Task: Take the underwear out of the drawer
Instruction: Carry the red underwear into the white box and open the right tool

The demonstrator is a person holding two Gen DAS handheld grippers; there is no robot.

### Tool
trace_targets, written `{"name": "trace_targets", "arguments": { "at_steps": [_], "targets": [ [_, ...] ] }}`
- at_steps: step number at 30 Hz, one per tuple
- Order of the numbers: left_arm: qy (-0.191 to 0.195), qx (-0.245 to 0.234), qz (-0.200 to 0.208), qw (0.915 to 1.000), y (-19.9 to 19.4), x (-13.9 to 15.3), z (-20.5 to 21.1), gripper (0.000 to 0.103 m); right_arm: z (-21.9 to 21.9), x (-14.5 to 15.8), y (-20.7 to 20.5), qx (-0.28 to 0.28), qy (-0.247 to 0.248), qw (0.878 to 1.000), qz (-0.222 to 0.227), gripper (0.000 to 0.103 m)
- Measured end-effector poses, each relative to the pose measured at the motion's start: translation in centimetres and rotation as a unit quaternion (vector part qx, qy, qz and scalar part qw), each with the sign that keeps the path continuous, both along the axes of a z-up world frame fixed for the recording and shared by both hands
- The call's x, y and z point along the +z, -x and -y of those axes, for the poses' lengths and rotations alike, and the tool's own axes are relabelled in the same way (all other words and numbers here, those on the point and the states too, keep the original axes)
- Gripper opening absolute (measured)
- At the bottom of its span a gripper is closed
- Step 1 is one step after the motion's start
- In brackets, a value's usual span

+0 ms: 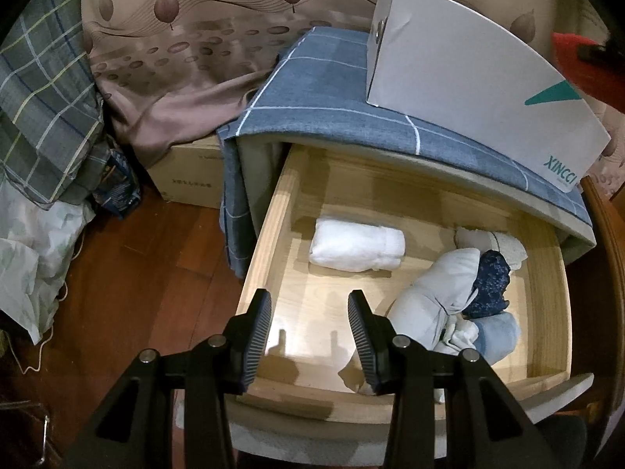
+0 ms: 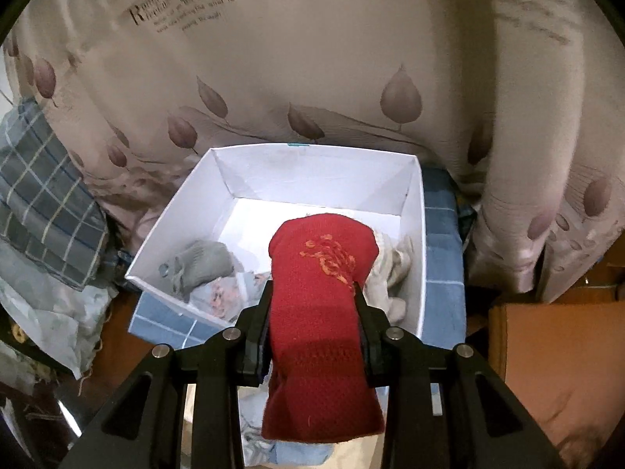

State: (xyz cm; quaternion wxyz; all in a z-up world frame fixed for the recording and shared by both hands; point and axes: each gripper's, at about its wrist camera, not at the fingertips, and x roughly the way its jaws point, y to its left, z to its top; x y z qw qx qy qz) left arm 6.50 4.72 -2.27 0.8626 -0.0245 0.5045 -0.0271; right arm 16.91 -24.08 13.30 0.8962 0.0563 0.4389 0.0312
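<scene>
The wooden drawer (image 1: 273, 211) stands pulled out below me. Inside lie a rolled white garment (image 1: 357, 249), a pale grey bundle (image 1: 433, 297), a dark blue speckled roll (image 1: 490, 291) and a light blue piece (image 1: 498, 334). My left gripper (image 1: 310, 324) hovers over the drawer's near edge, open, with nothing between its fingers. In the right wrist view my right gripper (image 2: 312, 312) is shut on a rolled red garment (image 2: 322, 285) with orange stitching, held above the white box (image 2: 416, 234). That box holds a grey piece (image 2: 203, 262) and beige cloth (image 2: 390, 273).
The white box (image 1: 468, 90) sits on a blue checked cloth (image 1: 312, 90) covering the cabinet top. A leaf-print curtain (image 2: 312, 78) hangs behind. A cardboard box (image 1: 187, 179), plaid bedding (image 1: 47, 109) and a white bag (image 1: 27, 262) crowd the wooden floor at left.
</scene>
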Motion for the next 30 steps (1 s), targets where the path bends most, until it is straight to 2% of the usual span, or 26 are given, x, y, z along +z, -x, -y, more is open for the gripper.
{"name": "trace_targets", "arguments": {
  "at_steps": [5,10,18,23,30],
  "targets": [
    [0.002,0.0,-0.002,1.0,0.0,0.0,-0.1,0.042,-0.6,-1.9,-3.2,0.009,0.027,0.999,-0.024,0.032],
    [0.004,0.004,-0.002,1.0,-0.2,-0.1,-0.3,0.042,-0.8,-3.9,-5.4,0.01,0.031,0.998,-0.047,0.033],
    [0.005,0.005,-0.003,1.0,-0.3,-0.1,-0.3,0.042,-1.1,-6.3,-6.3,0.008,0.03,0.997,-0.07,0.038],
    [0.004,0.005,-0.004,1.0,-0.3,-0.1,-0.3,0.042,-1.0,-6.0,-5.4,0.005,0.028,0.997,-0.065,0.051],
    [0.006,0.006,-0.005,0.9999,-0.3,-0.3,-0.3,0.042,-1.0,-3.7,-2.4,0.012,0.016,0.998,-0.052,0.052]
  ]
}}
